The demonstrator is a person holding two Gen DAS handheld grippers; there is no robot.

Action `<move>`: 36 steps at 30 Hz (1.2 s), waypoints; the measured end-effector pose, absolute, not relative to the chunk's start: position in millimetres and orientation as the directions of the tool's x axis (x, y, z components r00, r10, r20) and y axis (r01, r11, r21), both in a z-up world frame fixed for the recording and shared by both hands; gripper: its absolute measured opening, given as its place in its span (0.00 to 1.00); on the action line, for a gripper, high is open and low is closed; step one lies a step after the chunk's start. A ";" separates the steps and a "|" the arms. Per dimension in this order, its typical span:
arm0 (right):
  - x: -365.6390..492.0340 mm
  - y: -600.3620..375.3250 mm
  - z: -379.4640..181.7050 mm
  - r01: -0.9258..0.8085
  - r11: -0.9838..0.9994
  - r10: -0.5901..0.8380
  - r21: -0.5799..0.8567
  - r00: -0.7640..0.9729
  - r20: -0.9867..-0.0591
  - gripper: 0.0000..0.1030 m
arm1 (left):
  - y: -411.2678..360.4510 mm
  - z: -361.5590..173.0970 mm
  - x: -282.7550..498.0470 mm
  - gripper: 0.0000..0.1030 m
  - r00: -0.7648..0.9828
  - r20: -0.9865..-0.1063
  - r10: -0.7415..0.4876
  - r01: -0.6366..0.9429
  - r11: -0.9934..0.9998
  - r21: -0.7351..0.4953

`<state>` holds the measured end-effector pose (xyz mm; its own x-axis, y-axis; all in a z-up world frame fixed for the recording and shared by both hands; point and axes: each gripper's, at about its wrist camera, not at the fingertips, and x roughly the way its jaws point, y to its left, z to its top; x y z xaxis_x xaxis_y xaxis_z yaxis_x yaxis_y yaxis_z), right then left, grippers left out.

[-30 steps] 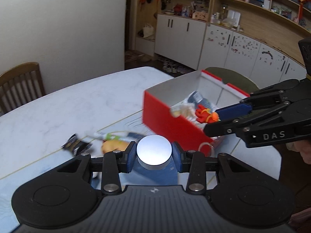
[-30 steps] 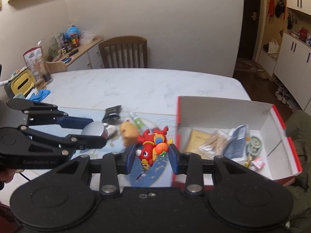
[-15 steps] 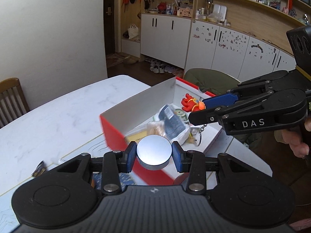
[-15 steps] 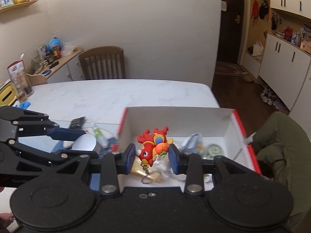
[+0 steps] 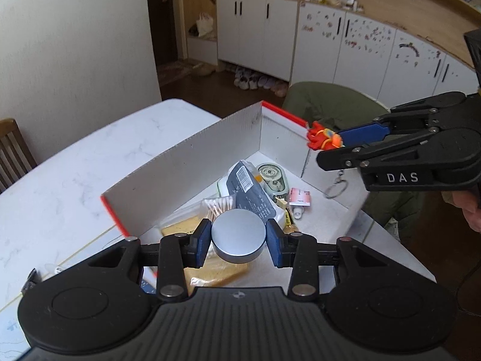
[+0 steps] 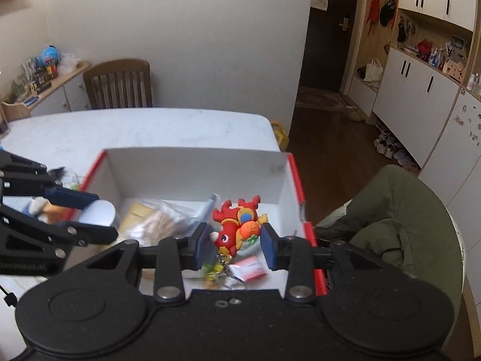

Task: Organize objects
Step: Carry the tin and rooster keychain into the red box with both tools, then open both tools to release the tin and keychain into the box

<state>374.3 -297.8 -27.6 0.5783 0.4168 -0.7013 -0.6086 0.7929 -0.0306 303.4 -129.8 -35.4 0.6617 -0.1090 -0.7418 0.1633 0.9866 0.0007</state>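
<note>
My left gripper is shut on a round silver tin and holds it above the near left part of the red-and-white box. The tin and the left gripper also show at the left of the right wrist view. A red dragon keychain sits between the blue pads of my right gripper, which is shut on it over the box's right side. From the left wrist view, the right gripper carries the keychain with its ring dangling above the box's far right wall.
Inside the box lie a cotton swab bag, a dark packet, a green tape dispenser and a small red-white sachet. Loose items remain on the white table left of the box. A chair with a green jacket stands right.
Both grippers have carried the tin and the keychain sideways from over the table to above the box interior. Neither grip has changed.
</note>
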 end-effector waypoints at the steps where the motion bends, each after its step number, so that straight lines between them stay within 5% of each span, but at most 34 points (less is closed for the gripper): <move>1: 379.4 -298.8 -31.6 -0.608 0.794 0.411 -0.032 0.574 -0.709 0.35 | -131.1 -37.8 309.4 0.37 0.656 -0.748 -0.101 0.156 0.988 0.003; 14: 412.0 -291.2 -77.9 -0.652 0.757 0.412 0.044 0.423 -0.807 0.35 | -126.7 -77.6 371.0 0.37 0.564 -0.826 0.028 0.066 0.995 0.079; 36: 407.1 -283.3 -99.5 -0.690 0.720 0.413 0.073 0.342 -0.844 0.39 | -128.9 -106.0 380.9 0.38 0.487 -0.873 0.010 0.092 0.994 0.062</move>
<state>407.1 -283.3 -99.5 0.3423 0.4134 -0.8438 -0.6900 0.7201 0.0728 380.9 -128.9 -106.0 0.4870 0.0098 -0.8734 0.0917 0.9938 0.0623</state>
